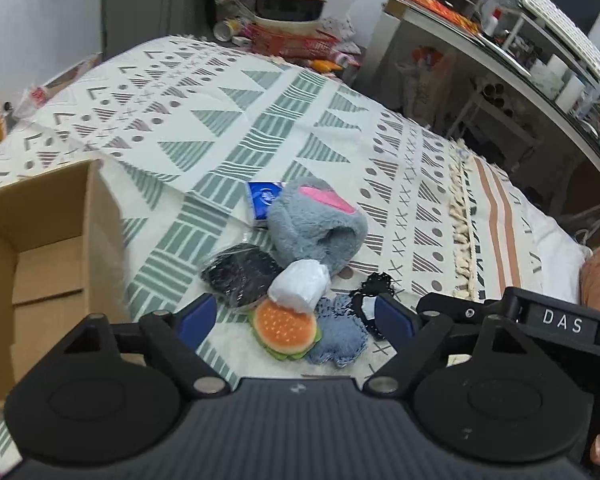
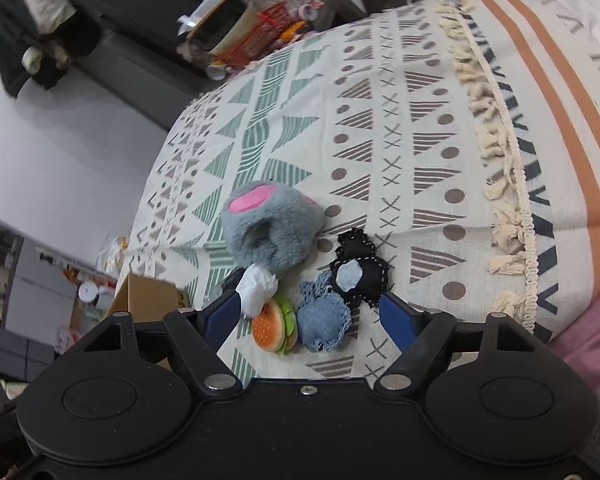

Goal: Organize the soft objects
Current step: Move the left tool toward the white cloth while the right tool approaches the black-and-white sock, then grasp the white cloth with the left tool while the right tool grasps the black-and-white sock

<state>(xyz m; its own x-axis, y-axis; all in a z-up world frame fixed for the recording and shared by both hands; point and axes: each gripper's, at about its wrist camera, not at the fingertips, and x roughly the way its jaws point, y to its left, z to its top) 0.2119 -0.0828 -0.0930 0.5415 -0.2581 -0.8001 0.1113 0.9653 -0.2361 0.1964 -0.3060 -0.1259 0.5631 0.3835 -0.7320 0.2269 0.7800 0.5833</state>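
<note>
1. Fingers: left gripper (image 1: 296, 316) spread wide, empty; right gripper (image 2: 312, 314) likewise, both hovering near the pile.
2. Round orange burger squishy (image 1: 285, 330) touches the white wrapped roll (image 1: 299, 287) and the blue knitted cloth (image 1: 338, 334); open brown cardboard box (image 1: 40, 272) sits left.
3. Risk: crowded pile, so closing may snag a neighbour or drag the cloth.

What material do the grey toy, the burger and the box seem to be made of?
Grey toy: plush fabric, fuzzy pile, with pink felt-like patches. Burger: probably soft foam or rubber, smooth matte surface with printed seeds. Box: brown corrugated cardboard, matte, with folded flaps.
</note>
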